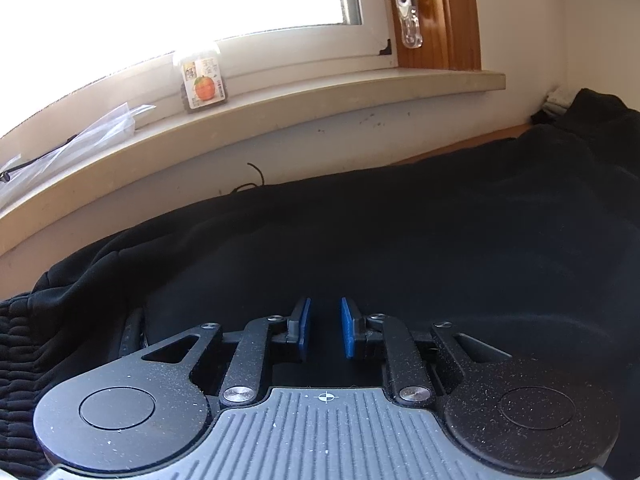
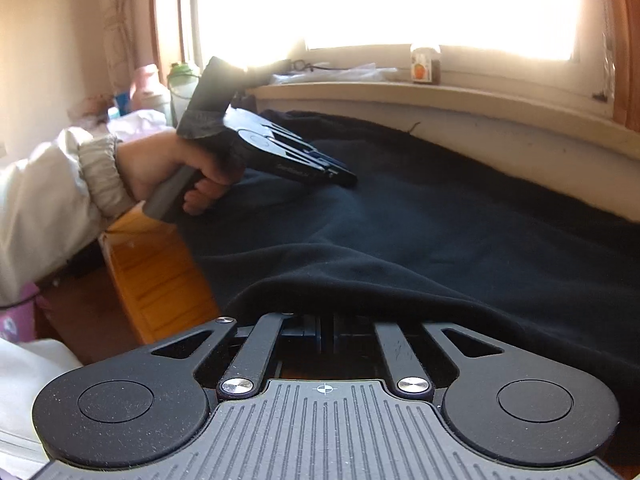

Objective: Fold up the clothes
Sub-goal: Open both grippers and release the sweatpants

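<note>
We've got a big black fleece garment point(image 2: 440, 216), soft and matte with a slightly fuzzy nap, spread over an orange wooden table point(image 2: 152, 276) right under the beige stone windowsill point(image 1: 280, 104). Its ribbed, elasticated hem bunches up at 8 o'clock in the left wrist view.

Our left gripper point(image 1: 325, 326), black metal with dusty round pivot discs, sits low on the cloth near its far edge. Its blue rubbery pads point(image 1: 347, 326) stand a little apart with a narrow gap, and only flat fabric shows beyond them, nothing pinched. From the right wrist camera we see a hand point(image 2: 168, 168) in a cream elastic-cuffed sleeve point(image 2: 60, 200) wrapped round its grey handle, at 10 o'clock.

Our right gripper point(image 2: 326, 332) is tucked under a rolled fold of the near edge, at 6 o'clock. The fingers are squeezed together and the fleece drapes over their tips, so it looks clamped on that fold.

On the sill sits a small clear box with an orange fruit label point(image 1: 204, 80), plus crinkly clear plastic wrap point(image 1: 80, 136).
</note>
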The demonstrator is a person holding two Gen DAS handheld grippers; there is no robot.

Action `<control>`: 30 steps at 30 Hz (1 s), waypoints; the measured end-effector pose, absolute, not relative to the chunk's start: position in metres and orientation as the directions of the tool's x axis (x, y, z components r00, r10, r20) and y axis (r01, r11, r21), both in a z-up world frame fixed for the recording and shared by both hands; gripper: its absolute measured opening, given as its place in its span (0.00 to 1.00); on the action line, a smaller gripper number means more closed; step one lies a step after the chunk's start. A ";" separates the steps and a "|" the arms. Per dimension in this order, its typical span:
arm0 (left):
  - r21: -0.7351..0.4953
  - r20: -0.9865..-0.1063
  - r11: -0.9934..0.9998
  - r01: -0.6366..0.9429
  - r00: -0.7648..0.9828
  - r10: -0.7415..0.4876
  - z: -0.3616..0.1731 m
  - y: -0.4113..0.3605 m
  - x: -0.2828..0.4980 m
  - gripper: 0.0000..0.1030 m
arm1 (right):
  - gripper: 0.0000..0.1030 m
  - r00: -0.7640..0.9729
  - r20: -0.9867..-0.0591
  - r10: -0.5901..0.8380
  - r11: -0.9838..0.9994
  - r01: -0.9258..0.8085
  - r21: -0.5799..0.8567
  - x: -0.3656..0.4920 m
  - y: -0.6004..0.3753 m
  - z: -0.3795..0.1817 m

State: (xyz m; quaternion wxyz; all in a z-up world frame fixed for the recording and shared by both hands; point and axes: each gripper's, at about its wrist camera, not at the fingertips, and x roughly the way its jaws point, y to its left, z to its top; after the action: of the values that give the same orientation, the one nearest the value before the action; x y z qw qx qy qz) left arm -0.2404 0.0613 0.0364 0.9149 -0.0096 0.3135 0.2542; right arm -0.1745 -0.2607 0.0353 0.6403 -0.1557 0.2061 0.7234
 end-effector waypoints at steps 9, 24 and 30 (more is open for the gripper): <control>0.140 -0.582 0.872 -0.469 0.673 0.456 0.036 0.064 -0.239 0.18 | 0.03 -0.103 -0.513 0.852 -0.101 -0.994 0.031 -0.203 -0.304 0.045; 0.219 -0.491 0.757 -0.616 0.601 0.631 0.097 0.106 -0.345 0.62 | 0.39 -0.091 -0.437 0.895 -0.022 -0.987 0.161 -0.175 -0.258 0.017; 0.176 -0.501 0.666 -0.725 0.516 0.695 0.094 0.131 -0.401 0.58 | 0.06 -0.118 -0.299 0.947 -0.059 -0.978 0.201 -0.177 -0.291 0.037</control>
State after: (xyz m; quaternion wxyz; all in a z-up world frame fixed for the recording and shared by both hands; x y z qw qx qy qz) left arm -0.4006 0.1314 0.0936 0.8703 -0.0277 0.2746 0.4080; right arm -0.1770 -0.2907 0.0370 0.6625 -0.0434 0.1782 0.7263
